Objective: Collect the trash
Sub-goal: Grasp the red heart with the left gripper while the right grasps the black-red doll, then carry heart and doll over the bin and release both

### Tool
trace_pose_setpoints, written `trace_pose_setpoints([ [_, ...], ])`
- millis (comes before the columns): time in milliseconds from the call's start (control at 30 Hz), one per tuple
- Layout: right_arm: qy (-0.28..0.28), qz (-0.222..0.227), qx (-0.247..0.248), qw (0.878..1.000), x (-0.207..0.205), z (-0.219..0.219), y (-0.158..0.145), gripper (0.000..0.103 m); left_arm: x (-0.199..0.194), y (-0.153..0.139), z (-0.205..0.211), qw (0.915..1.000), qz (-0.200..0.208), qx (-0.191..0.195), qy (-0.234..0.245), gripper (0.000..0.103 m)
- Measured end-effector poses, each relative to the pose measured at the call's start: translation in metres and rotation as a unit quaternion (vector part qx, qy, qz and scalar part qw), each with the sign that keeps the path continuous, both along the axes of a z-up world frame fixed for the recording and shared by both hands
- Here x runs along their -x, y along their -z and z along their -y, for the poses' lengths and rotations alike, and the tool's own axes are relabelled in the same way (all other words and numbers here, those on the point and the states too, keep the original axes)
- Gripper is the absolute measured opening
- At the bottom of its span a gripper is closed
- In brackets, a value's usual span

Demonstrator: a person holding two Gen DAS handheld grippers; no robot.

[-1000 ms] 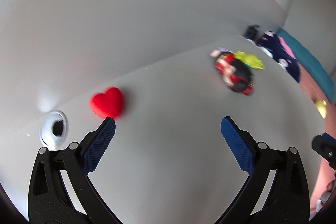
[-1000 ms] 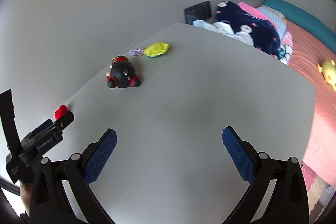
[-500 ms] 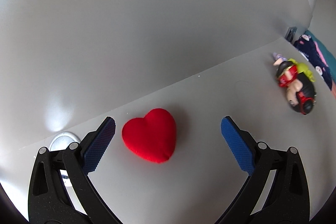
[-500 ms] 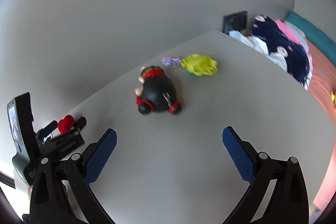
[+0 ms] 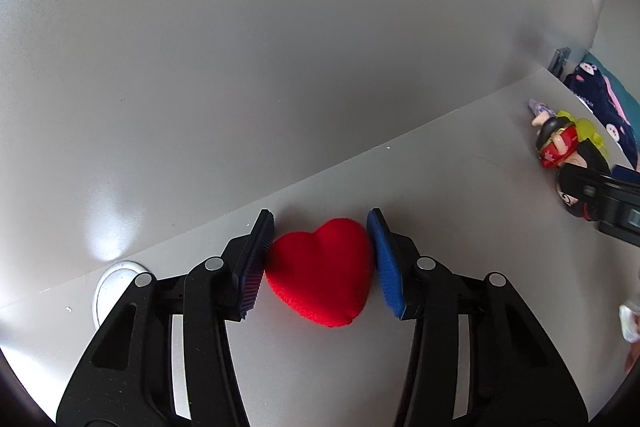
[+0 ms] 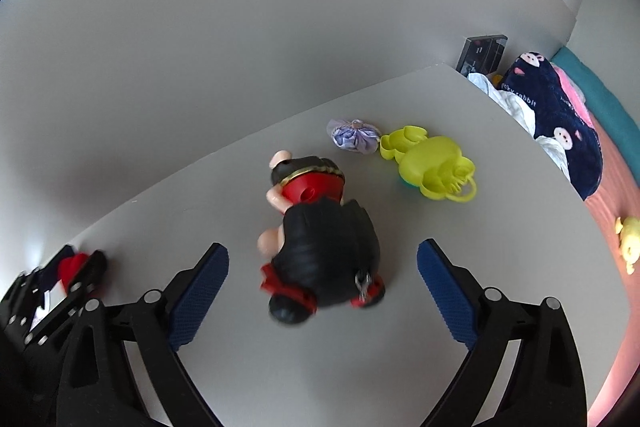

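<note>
Indoors, a grey table (image 6: 460,267) meets a grey wall (image 5: 280,47); left claw (image 5: 320,259) has just closed onto the red heart (image 5: 320,275), right claw (image 6: 322,291) apart.

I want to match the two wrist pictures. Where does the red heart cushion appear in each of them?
Left wrist view: red heart cushion lies low in the centre, between the left tongs, pads touching its sides.
Right wrist view: it shows only as a small red patch at the far left edge, inside those tongs.
Shared landmark: the black-and-red doll on the white table.
</note>
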State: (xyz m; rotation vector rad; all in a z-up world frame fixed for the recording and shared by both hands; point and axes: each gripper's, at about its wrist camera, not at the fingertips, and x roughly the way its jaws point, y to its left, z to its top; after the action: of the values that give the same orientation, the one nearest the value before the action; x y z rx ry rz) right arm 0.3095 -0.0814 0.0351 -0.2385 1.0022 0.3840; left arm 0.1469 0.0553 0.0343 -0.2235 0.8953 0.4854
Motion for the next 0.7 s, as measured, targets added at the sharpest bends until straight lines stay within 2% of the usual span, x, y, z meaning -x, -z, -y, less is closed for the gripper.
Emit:
trace_pose_setpoints([
  [67,0.005,-0.009,0.005,1.000,-0.003,-0.002,0.007,0.085,0.001,-0.002,0.002,1.0000,0.001,0.001,0.006,0.048],
  [133,0.009,-0.019,0.011,1.000,-0.005,-0.002,0.014,0.061,0.000,-0.004,0.007,0.9999,0.000,0.000,0.012,0.048],
  [200,0.015,-0.015,0.013,1.000,-0.003,0.000,0.015,0.060,0.001,-0.006,0.007,0.9999,0.001,0.001,0.014,0.048],
  [433,0.007,-0.027,-0.029,0.999,0.017,0.018,0.005,0.058,0.001,0.001,0.011,0.9998,0.000,0.000,0.020,0.048],
  [700,0.028,-0.032,-0.077,0.996,0.052,0.067,-0.019,0.058,-0.005,0.007,0.030,0.9991,-0.002,-0.002,0.042,0.047],
])
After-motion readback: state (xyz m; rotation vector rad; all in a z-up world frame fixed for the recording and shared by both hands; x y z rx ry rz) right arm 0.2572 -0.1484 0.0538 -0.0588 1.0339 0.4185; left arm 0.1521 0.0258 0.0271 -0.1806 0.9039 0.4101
